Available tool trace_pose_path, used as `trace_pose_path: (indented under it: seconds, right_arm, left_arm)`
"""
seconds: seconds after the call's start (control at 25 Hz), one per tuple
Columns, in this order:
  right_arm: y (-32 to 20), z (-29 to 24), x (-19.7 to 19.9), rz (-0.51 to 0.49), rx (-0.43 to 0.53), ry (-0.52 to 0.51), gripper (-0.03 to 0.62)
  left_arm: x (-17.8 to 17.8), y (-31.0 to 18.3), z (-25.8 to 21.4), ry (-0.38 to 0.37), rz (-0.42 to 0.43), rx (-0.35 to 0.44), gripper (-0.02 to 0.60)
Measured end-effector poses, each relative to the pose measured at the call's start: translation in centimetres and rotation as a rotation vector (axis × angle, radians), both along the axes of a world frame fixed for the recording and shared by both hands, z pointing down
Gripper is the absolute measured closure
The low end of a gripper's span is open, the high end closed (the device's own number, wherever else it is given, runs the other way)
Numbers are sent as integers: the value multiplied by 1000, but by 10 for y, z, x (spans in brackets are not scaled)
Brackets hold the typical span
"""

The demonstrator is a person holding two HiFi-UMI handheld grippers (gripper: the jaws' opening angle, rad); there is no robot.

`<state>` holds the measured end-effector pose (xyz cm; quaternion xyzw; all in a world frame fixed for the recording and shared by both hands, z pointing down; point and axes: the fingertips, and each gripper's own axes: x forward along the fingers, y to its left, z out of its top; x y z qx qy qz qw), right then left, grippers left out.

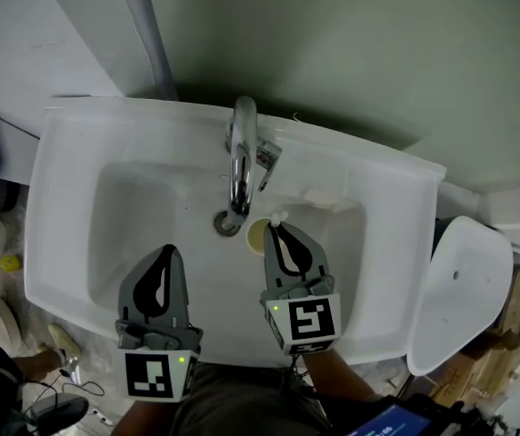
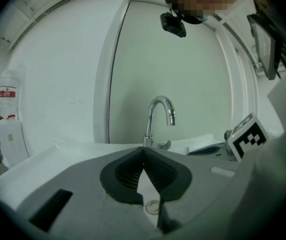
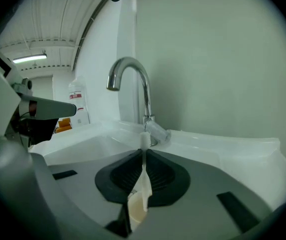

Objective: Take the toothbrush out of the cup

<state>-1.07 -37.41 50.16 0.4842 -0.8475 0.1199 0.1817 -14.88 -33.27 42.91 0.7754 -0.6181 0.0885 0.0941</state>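
Note:
In the head view a pale cup (image 1: 256, 235) stands in the white sink basin (image 1: 133, 198), just right of the drain. My right gripper (image 1: 273, 229) hangs over the cup, shut on a white toothbrush (image 3: 143, 176). The handle runs upright between the dark pads and the bristle head (image 3: 144, 140) sticks out past the fingertips. In the right gripper view the cup (image 3: 136, 210) shows below the jaws, with the brush's lower end still over its mouth. My left gripper (image 1: 169, 250) hovers over the basin to the left, its tips (image 2: 144, 152) together and nothing between them.
A chrome faucet (image 1: 240, 166) arches over the drain (image 1: 227, 223) at the back of the sink. A white rounded fixture (image 1: 460, 289) stands to the right of the sink. A bottle (image 2: 8, 96) and clutter sit off to the left.

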Motion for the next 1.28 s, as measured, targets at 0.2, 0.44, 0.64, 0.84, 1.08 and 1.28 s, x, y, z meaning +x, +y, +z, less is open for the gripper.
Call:
trace_pose_path:
  seconds: [0.2, 0.44, 0.64, 0.84, 1.08, 1.28]
  right_arm:
    - [16, -61, 11, -4, 110, -61, 565]
    - [46, -149, 25, -10, 258, -167, 565]
    - [74, -208, 39, -20, 373, -199, 565]
    - [98, -249, 50, -35, 442, -205, 565]
    - [118, -272, 57, -46, 496, -200, 565]
    - [122, -278, 60, -47, 514, -192, 565]
  left_arm:
    - [23, 16, -36, 8, 22, 62, 571]
    - [55, 38, -89, -3, 55, 177, 571]
    - [81, 55, -126, -9, 85, 229, 571]
    - [95, 71, -159, -15, 84, 301, 571]
    - [110, 84, -177, -36, 89, 342, 571]
    - [116, 85, -186, -44, 90, 359, 571]
